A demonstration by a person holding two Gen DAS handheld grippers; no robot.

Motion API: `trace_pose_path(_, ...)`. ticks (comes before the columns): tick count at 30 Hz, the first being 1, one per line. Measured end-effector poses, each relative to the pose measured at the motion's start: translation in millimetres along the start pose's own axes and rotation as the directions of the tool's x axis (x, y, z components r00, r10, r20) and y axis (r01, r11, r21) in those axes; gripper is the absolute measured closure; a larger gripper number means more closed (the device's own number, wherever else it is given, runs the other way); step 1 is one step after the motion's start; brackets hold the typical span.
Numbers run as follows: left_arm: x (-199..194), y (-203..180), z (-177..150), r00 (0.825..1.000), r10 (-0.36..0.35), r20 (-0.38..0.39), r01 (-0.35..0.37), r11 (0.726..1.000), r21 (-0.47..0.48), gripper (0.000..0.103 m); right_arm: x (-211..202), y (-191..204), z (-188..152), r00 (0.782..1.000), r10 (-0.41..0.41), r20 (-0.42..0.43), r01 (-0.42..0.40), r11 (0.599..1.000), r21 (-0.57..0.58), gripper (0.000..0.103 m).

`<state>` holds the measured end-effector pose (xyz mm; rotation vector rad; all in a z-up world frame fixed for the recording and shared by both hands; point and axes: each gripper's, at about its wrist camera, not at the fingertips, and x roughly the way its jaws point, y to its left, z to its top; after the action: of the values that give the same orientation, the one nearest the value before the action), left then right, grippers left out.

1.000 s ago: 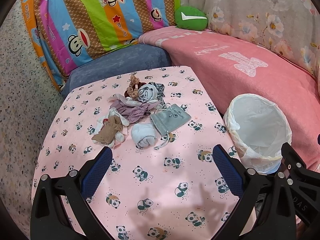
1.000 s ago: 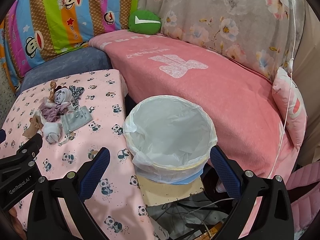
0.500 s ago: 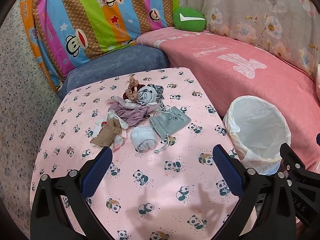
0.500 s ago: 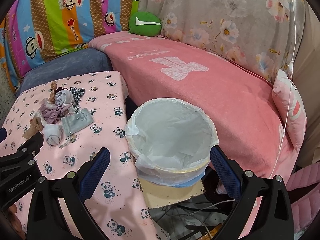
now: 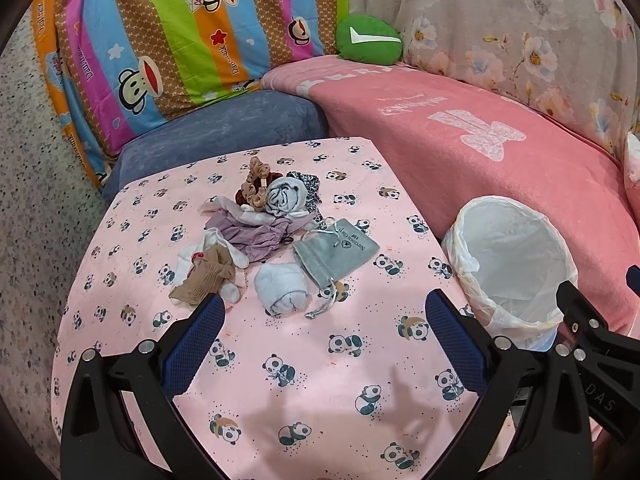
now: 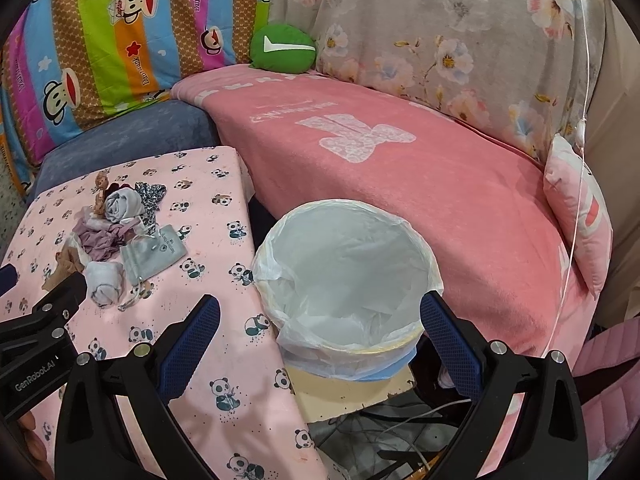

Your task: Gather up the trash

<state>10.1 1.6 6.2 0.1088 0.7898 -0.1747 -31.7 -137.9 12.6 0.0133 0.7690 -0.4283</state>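
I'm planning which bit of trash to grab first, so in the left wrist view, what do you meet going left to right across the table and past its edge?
Tan stocking → rolled white sock → grey drawstring pouch → white-lined trash bin, which stands beside the table, not on it.

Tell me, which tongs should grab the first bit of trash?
Probably the left tongs: they're open and face the rolled white sock. The right tongs, also open, face the bin.

cloth pile [image 5: 264, 240] lies on table [image 5: 280, 360], bin [image 5: 516, 264] to its right.
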Motion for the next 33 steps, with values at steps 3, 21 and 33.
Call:
trace_pose_path(3,3.9,6.8,1.9,1.000,-0.025,-0.006,0.025,1.000,-0.004,0.007,0.5,3.3,0.7,1.000,0.002,0.004,-0.002,1.000,0.015,0.005)
trace_pose_path(21,57.6,110.3,2.2,1.000,0.011,-0.013,-0.011,0.999,-0.035,0.007,28.4,84.4,5.8,0.986,0.165,-0.012,-0.165,0.986,-0.004,0.005)
trace_pose_path(33,95.2,171.0,-3.7,0.998,0.001,-0.069,-0.010,0.992,-0.123,0.007,67.9,186.0,-2.5,0.937,0.339,-0.085,-0.346,0.933,-0.098,0.005)
